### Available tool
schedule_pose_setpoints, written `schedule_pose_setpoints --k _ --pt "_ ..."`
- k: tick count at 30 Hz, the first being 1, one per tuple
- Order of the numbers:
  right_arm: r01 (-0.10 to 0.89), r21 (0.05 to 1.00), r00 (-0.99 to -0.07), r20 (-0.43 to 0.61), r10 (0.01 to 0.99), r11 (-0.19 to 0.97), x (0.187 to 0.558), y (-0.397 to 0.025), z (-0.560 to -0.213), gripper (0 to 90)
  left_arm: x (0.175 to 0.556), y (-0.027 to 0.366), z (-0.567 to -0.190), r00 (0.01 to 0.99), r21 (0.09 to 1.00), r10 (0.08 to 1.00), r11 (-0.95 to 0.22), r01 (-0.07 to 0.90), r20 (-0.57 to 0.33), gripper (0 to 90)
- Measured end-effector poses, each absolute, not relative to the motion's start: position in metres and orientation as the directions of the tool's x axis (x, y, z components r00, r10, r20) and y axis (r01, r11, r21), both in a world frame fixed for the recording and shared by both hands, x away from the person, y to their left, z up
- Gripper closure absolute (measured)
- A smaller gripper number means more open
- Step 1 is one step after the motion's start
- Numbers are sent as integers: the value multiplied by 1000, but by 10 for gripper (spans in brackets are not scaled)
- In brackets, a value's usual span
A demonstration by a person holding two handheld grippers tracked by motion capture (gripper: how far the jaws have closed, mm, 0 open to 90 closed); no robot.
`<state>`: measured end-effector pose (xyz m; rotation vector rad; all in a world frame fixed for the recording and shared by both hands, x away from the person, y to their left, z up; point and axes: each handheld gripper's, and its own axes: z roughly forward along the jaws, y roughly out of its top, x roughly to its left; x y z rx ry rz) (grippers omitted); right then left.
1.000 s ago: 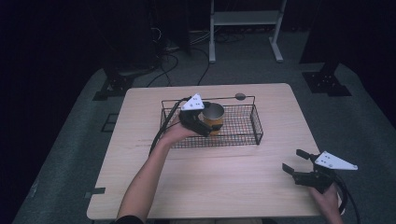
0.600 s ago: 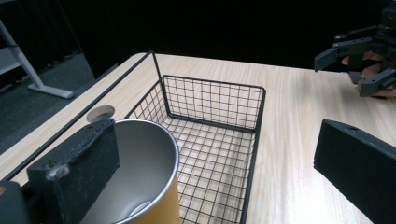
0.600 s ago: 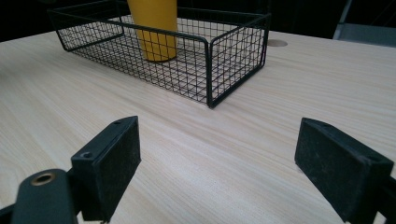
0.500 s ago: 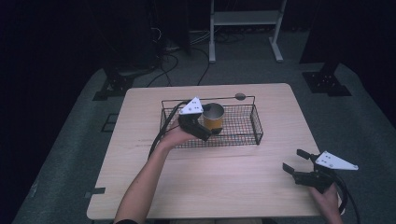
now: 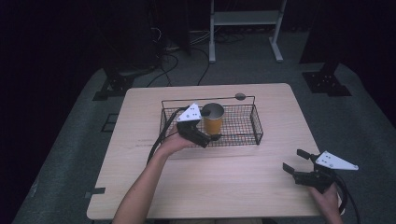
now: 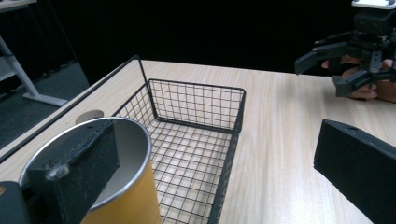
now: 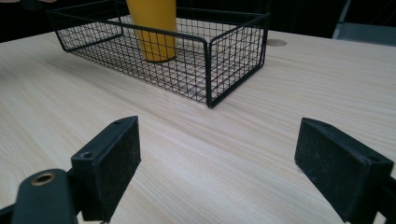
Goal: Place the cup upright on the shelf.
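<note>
Two handheld grippers work over a pale wood-grain table, and the black wire basket near its middle serves as the landmark for everything else. The basket is a long, shallow rectangle of fine square mesh with rounded rod corners and a thin hoop handle along its far side.

Inside the basket, toward its left end, a yellow cylindrical cup stands upright on the mesh floor — smooth matte sides, a thin silvery metal rim, a grey interior.

The left gripper reaches over the basket's near-left rim. Its jaws are spread wide: in the left gripper view one flat, rough black pad lies at the cup's rim, seemingly inside the mouth, while the other pad hangs well apart, outside the basket's near wall. Whether the first pad touches the metal cannot be told.

The right gripper is held well clear of the basket, near the table's front-right corner, its jaws also spread with bare wood between the two blocky pads.

A small round grey disc sits flush in the tabletop just behind the basket's far side — flat and dull
</note>
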<state>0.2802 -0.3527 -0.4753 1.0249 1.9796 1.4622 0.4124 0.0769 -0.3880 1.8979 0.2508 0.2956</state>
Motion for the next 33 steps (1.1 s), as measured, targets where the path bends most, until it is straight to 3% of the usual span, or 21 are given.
schedule_pose_setpoints --k 33 --pt "293 944 -607 61 792 153 280 -353 -475 133 374 93 -404 953 950 294 -312 18 79 0"
